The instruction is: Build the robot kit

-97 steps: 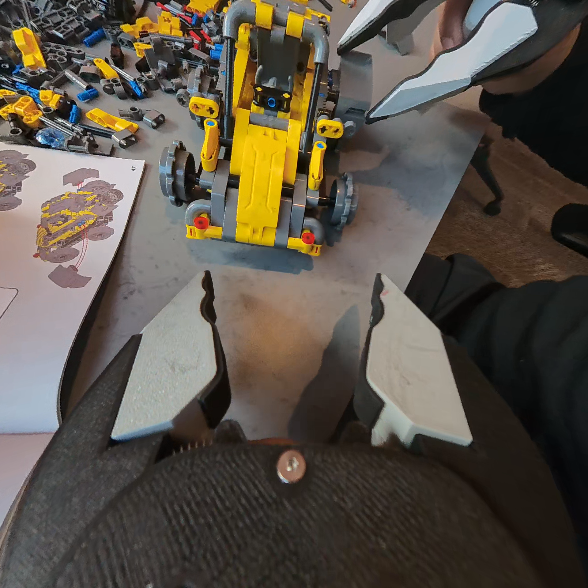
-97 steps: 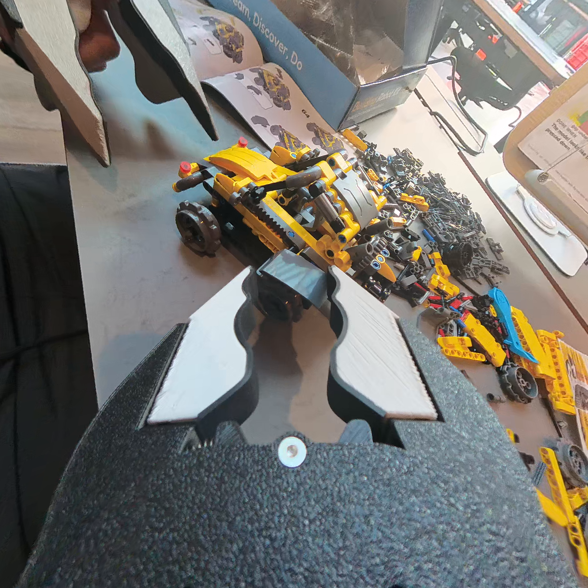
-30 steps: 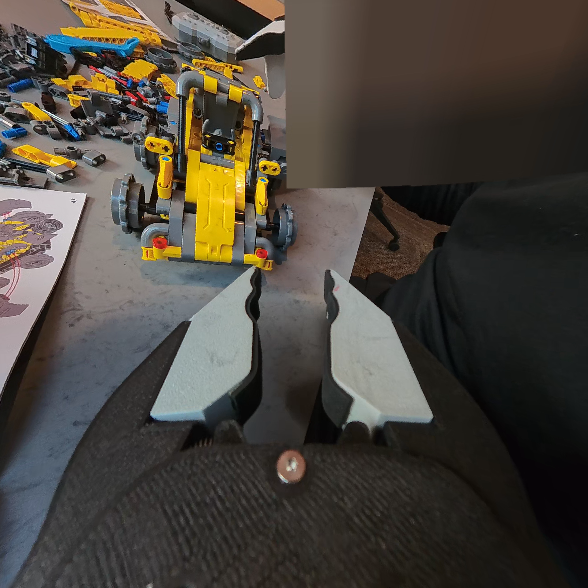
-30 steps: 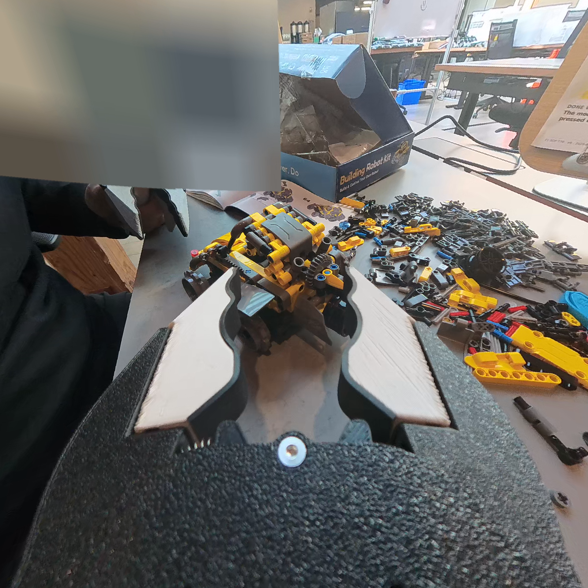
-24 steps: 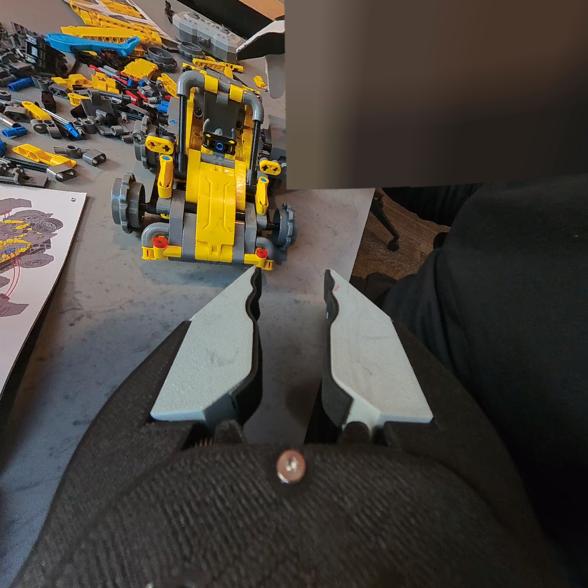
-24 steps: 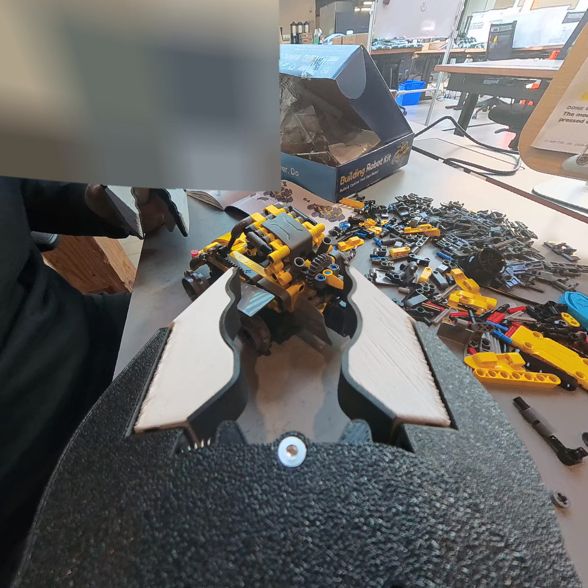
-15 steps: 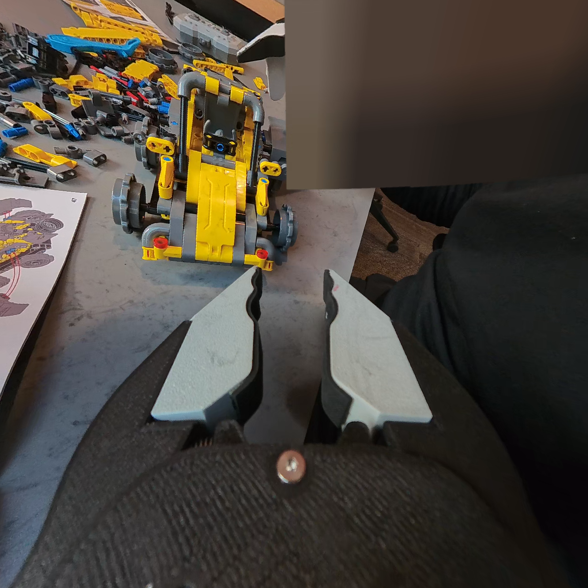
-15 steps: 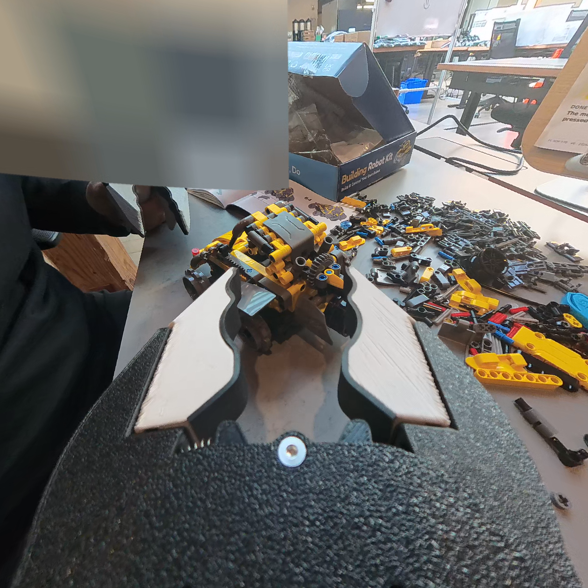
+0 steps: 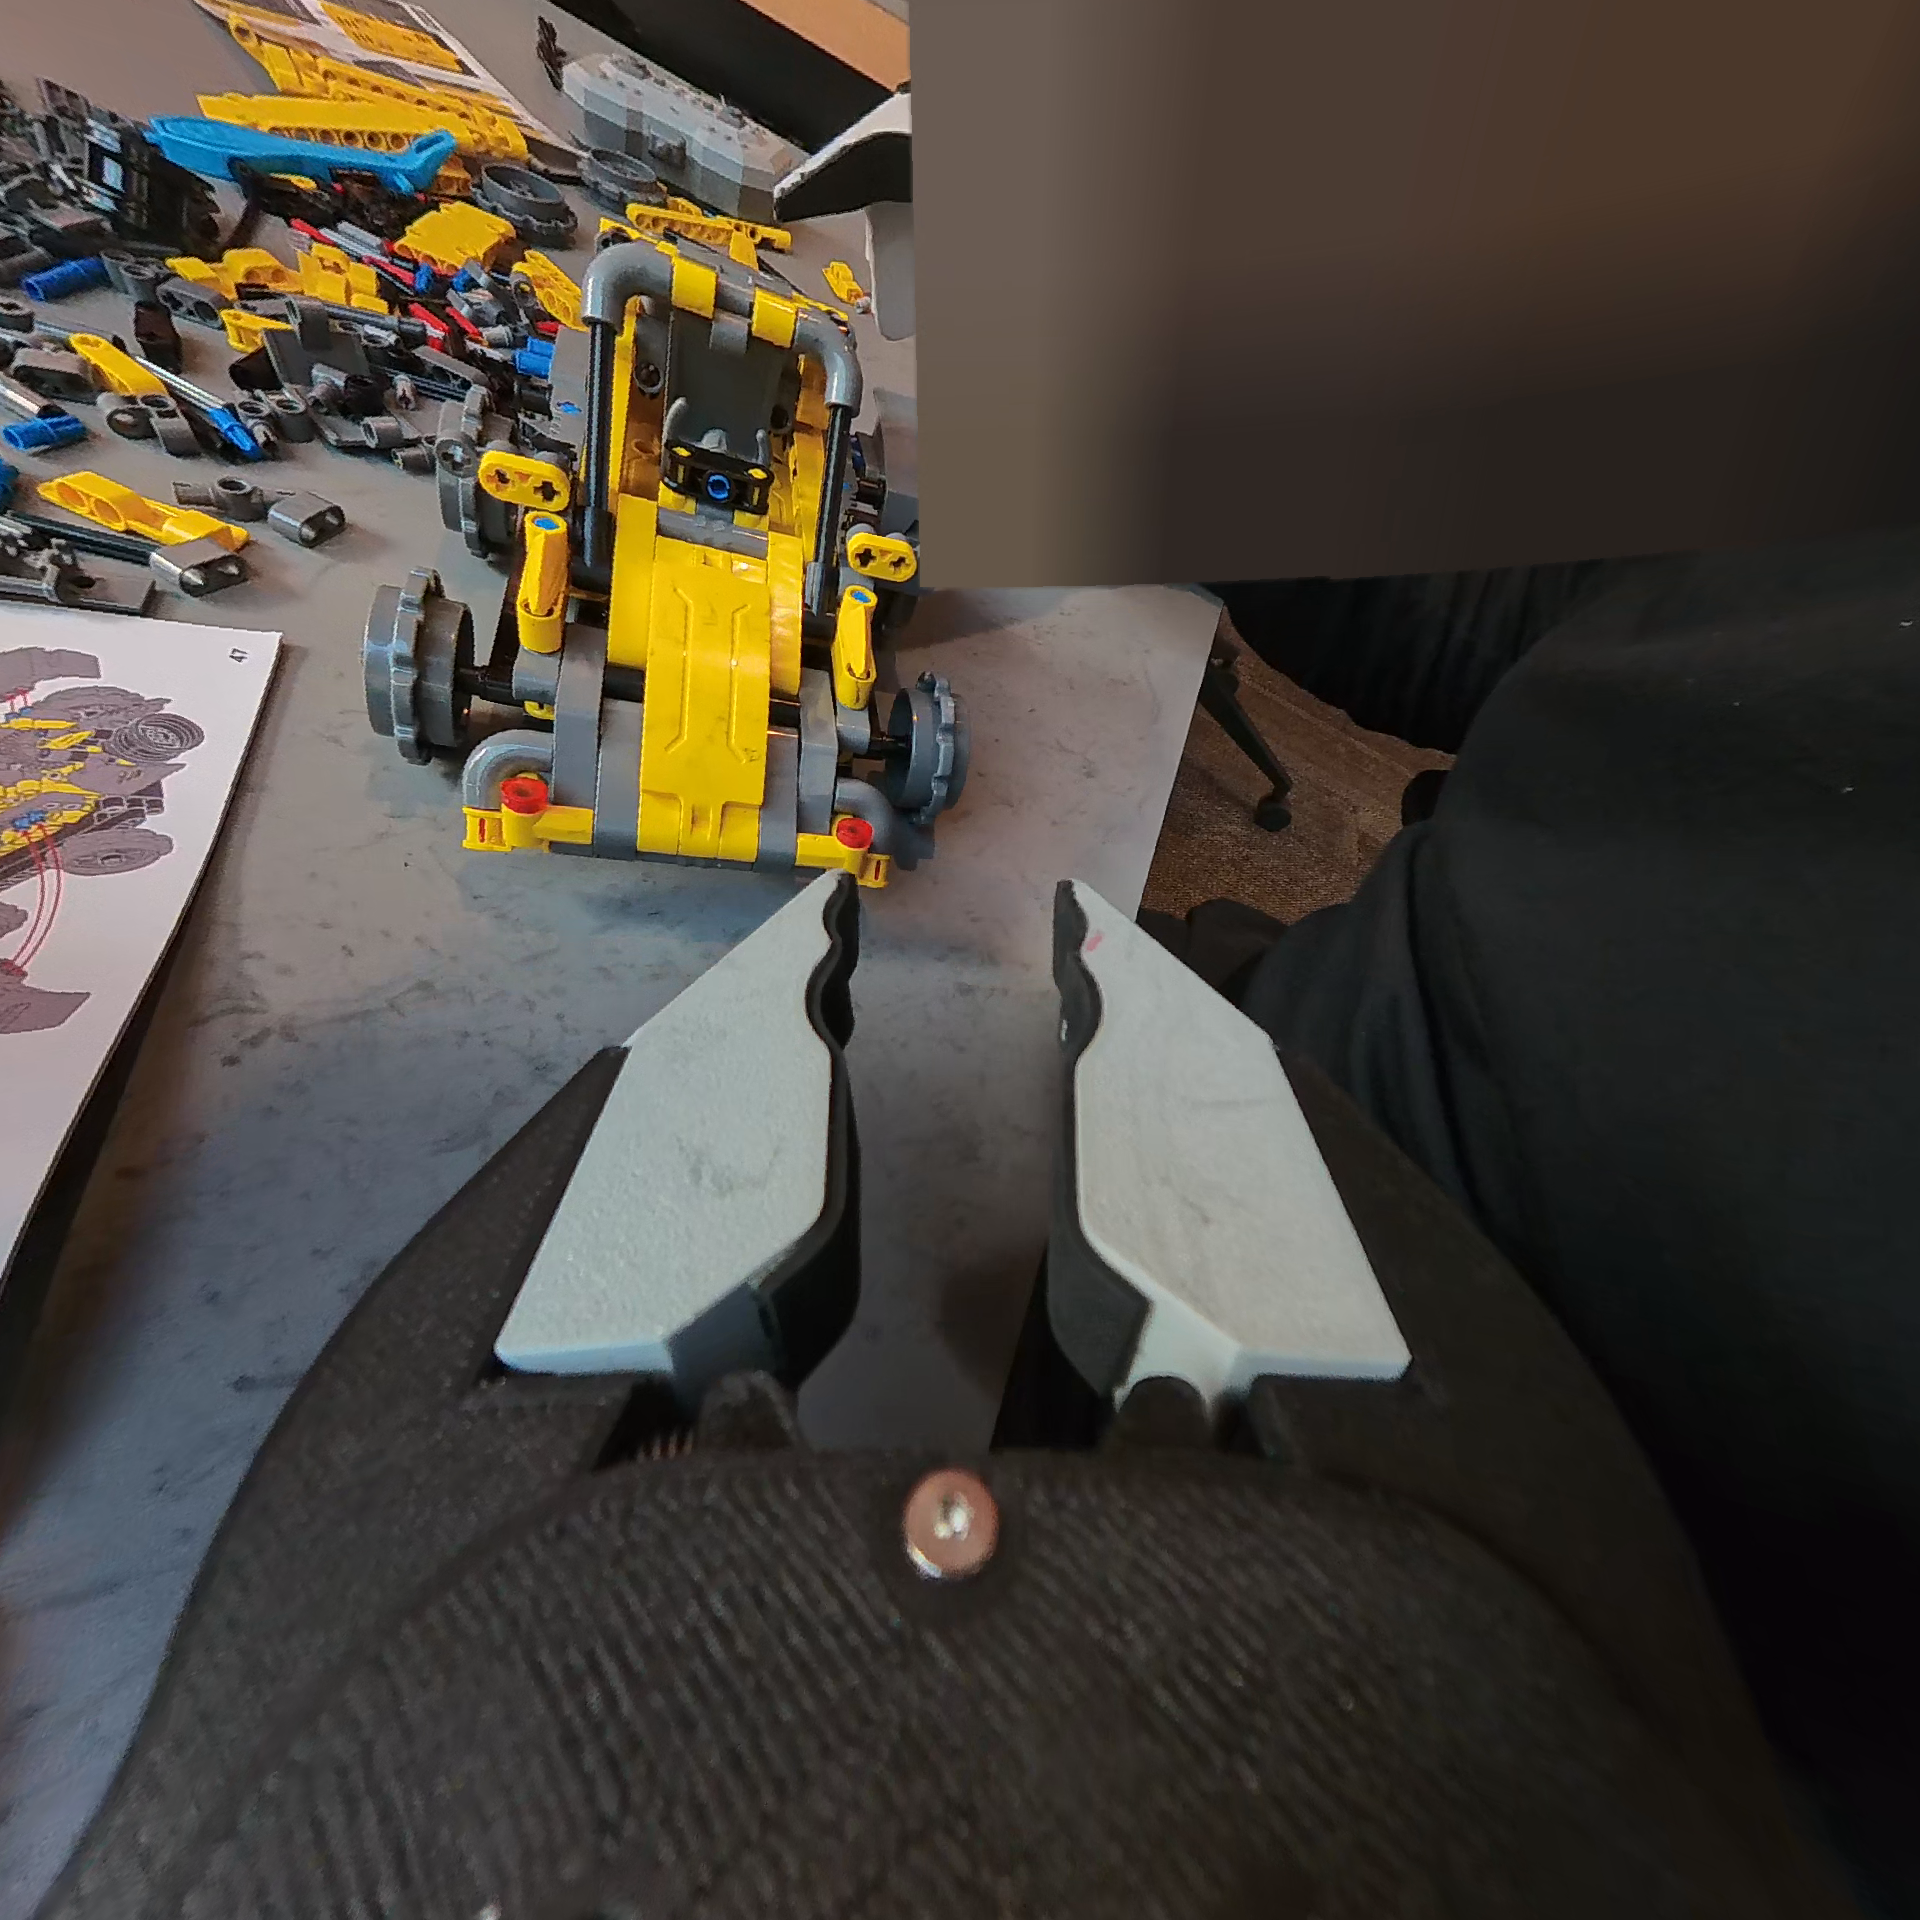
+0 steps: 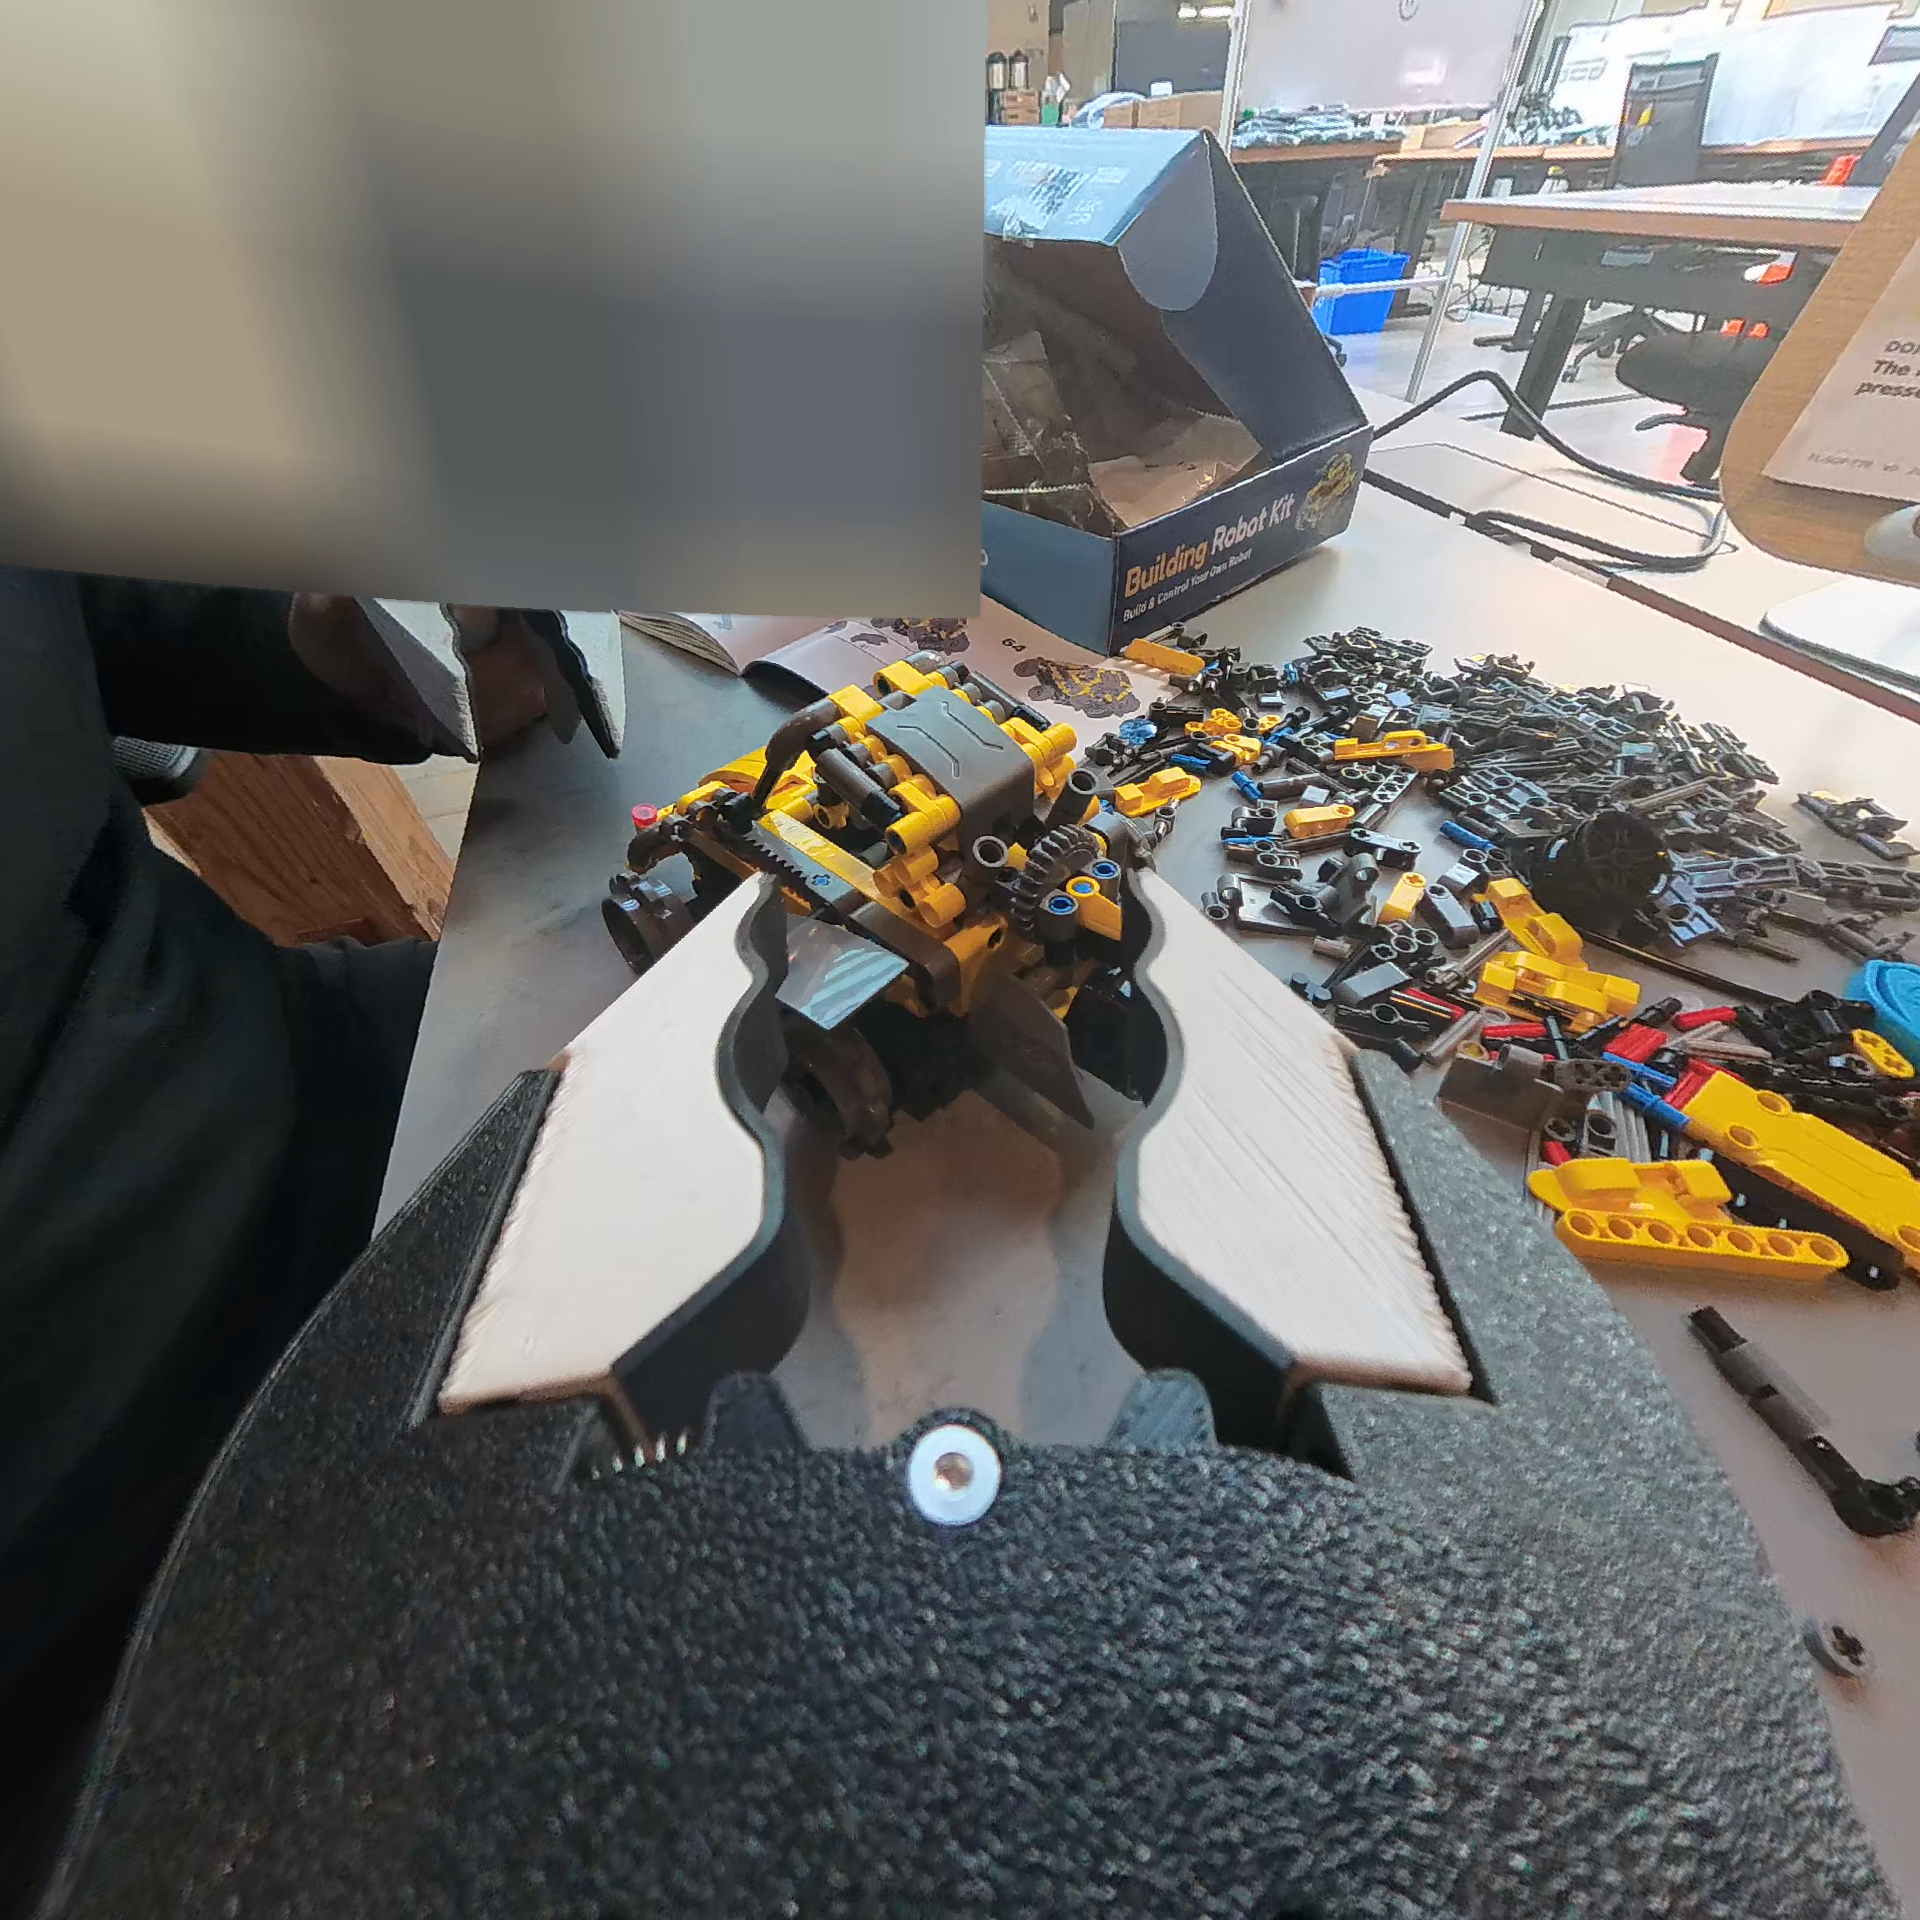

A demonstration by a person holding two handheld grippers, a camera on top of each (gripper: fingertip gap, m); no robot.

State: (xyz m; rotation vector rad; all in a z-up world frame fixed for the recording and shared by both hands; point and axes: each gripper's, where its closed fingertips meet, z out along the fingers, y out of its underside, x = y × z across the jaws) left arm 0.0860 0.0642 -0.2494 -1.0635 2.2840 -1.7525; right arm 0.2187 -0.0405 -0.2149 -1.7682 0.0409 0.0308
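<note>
We log the left tool (image 9: 951, 899) held low over the grey mottled worktop (image 9: 343, 1039), jaws apart with bare surface showing in the gap, gripping nothing. Its left fingertip (image 9: 831, 904) sits just beside the front bumper of the yellow and grey brick vehicle (image 9: 686, 623), which stands on its wheels near the worktop's edge; we cannot tell whether they touch. An open instruction booklet (image 9: 94, 790) lies flat to the left, well apart from the tool.

We log the right tool (image 10: 951, 914) aimed at the other end of the same vehicle (image 10: 904, 821), jaws spread wide. The dark panels and a wheel at that end lie between the fingers (image 10: 665, 1122); whether the pads touch them we cannot tell. In this view the left tool (image 10: 509, 675) shows farther off, past the vehicle at the worktop's edge, carried by a hand in a black sleeve.

To the right, a dense scatter of loose bricks (image 10: 1538, 831) covers the worktop: black, grey, yellow, with some red and blue pins. A long yellow perforated beam (image 10: 1704, 1216) lies near the right finger. Behind stands an open dark blue cardboard box (image 10: 1174, 416), flap raised.

Tool bodies are black, coarse-grained; fingers are pale flat plates with dark wavy inner pads. The room beyond holds desks and office chairs.
</note>
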